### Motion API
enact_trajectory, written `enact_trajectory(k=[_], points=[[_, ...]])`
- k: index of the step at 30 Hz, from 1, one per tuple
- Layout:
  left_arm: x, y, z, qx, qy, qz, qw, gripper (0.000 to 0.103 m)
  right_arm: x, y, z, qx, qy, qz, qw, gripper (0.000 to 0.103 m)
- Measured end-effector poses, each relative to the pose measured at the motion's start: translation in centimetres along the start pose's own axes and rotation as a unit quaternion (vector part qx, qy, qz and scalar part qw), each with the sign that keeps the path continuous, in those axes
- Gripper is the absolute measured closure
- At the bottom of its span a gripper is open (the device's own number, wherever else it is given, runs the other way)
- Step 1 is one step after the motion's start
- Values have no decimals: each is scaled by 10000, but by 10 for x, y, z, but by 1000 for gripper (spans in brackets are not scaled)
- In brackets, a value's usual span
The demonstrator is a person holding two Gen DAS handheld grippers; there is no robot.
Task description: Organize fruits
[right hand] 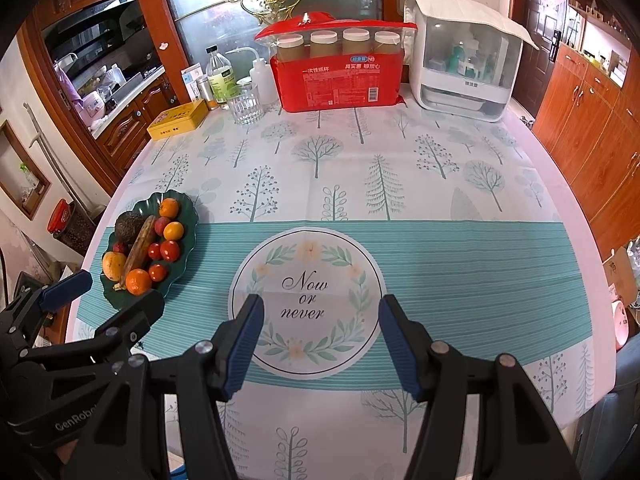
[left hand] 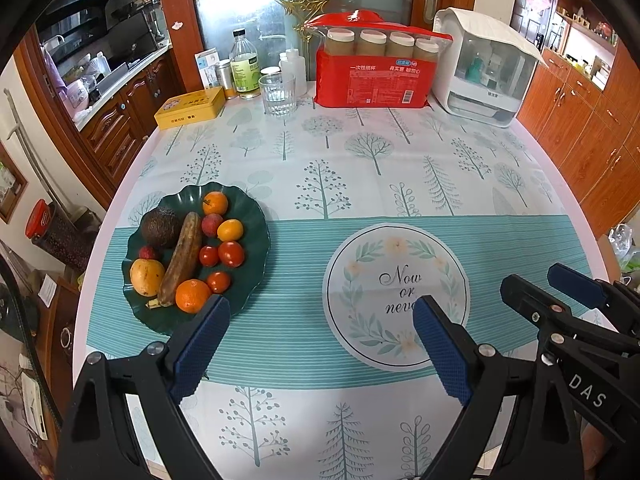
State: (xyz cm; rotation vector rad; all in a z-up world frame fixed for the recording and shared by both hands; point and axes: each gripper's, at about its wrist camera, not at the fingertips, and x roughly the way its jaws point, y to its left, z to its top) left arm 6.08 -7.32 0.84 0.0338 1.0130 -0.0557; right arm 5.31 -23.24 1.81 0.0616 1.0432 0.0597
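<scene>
A dark green plate (left hand: 256, 236) sits at the table's left. It holds a brown banana (left hand: 182, 258), an avocado (left hand: 160, 226), a yellow mango (left hand: 147, 277), oranges (left hand: 193, 295), tomatoes (left hand: 231, 254) and lychees. The plate also shows in the right wrist view (right hand: 188, 216). My left gripper (left hand: 320, 316) is open and empty above the cloth, just right of the plate. My right gripper (right hand: 320, 312) is open and empty over the round "Now or never" print (right hand: 306, 300); it also shows in the left wrist view (left hand: 556, 284). The left gripper shows in the right wrist view (right hand: 116, 292).
At the table's back stand a yellow tin (left hand: 190, 108), a glass (left hand: 278, 94), bottles (left hand: 245, 66), a red pack of paper cups (left hand: 376, 76) and a white dispenser box (left hand: 484, 68). Wooden cabinets (left hand: 584, 128) line the right side.
</scene>
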Motion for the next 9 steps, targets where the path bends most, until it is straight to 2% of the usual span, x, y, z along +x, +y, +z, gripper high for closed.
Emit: enact_trajectory(k=[9], points=[[0, -3, -2, 13, -1, 3, 10000, 11, 0, 0, 0, 18, 5, 4, 10000, 43]])
